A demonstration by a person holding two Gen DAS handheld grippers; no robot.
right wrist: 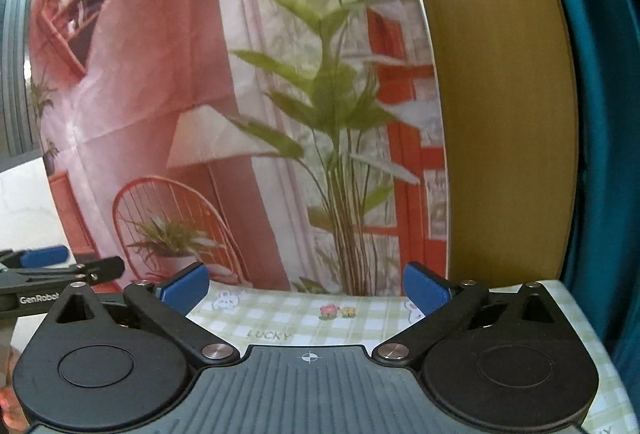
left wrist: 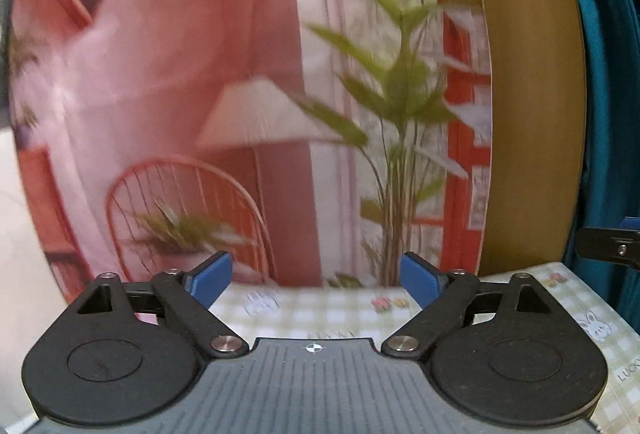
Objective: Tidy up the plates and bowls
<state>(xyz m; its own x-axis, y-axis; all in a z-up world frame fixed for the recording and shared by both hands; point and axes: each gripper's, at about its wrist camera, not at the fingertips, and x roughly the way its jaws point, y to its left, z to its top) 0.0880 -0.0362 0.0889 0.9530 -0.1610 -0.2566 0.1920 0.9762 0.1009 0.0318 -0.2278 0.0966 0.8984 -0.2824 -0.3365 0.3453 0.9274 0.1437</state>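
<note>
Over checkered counter (right wrist: 288,318), near its far edge: left gripper (left wrist: 316,280) and right gripper (right wrist: 306,288), jaws apart, nothing held. Printed backdrop (right wrist: 200,94) just behind far edge. No plates or bowls visible.

A tablecloth (right wrist: 304,314) is spread below both grippers. Behind it a printed backdrop (right wrist: 224,94) is hung, with a wooden panel (right wrist: 500,94) to its right and a curtain (right wrist: 600,114) further right.
</note>
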